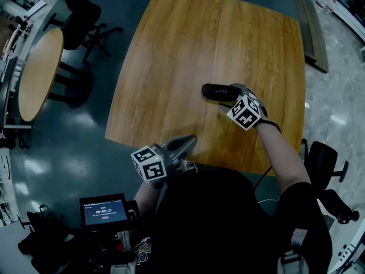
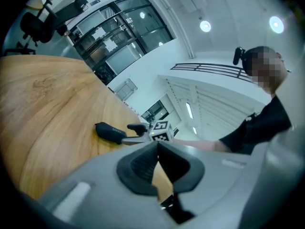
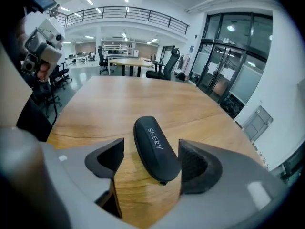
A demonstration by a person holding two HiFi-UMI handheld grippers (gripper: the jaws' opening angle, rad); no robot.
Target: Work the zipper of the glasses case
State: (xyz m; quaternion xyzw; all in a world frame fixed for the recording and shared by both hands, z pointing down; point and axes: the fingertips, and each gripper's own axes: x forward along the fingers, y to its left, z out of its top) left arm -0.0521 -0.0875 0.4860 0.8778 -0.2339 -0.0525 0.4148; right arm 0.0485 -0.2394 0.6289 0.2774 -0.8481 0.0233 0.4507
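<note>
- Black and oval, the hard-shell glasses case (image 1: 219,91) lies flat on the right half of the square wooden table (image 1: 182,44), apparently zipped shut.
- The right gripper (image 3: 151,151) has its jaws apart, one on either side of the case's near end. It seems lined up to pin the case or to reach a small nub there, perhaps the zipper pull.
- The left gripper (image 2: 157,149), jaws closed on nothing, hangs at the table's near edge, well apart from the case, probably in reserve.
- A round wooden side table (image 1: 40,67) and black office chairs (image 1: 80,16) stand far left; nothing blocks either gripper's path.
</note>
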